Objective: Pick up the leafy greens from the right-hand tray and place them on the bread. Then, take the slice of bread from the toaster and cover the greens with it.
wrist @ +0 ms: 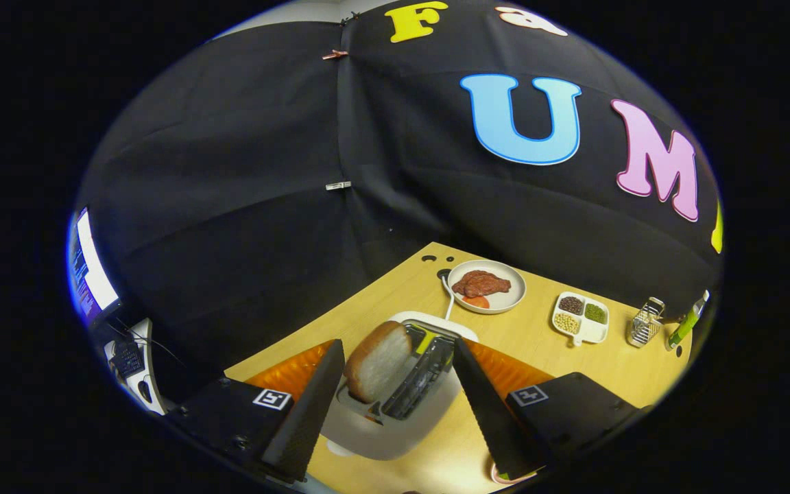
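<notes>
A slice of bread [377, 359] stands upright in the left slot of a white toaster [395, 418] on the wooden table [532, 343]. My gripper [395, 374] hangs above the toaster, open, and the bread sits between its two fingers, closer to the left finger [313, 405]. Neither finger presses on the slice. The toaster's right slot looks dark and holds no slice. Orange tray edges [285, 374] peek out behind both fingers; what they hold is hidden.
Beyond the toaster a white plate [513, 302] carries a piece of meat [481, 283] and an orange slice. Further right are a small divided dish of beans [580, 318], a metal grater [644, 322] and a green-handled tool [684, 326]. A monitor [90, 271] stands off the table's left.
</notes>
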`<action>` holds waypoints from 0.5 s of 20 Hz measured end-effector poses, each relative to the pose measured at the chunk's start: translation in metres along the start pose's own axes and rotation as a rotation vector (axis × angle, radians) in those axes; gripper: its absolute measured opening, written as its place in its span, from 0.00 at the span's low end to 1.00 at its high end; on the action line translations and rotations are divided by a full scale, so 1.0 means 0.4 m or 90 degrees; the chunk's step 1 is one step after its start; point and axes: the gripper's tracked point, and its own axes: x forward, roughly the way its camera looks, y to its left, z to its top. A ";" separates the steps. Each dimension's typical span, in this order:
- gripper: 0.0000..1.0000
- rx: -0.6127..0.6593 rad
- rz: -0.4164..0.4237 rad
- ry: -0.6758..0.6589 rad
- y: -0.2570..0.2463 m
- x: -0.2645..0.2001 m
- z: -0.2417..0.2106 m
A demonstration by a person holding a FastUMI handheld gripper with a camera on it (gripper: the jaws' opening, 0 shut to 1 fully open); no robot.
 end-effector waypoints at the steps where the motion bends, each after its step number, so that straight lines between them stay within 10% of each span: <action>1: 0.99 -0.003 0.001 0.007 0.011 0.022 -0.005; 10: 0.99 -0.011 -0.021 0.077 0.035 0.149 -0.074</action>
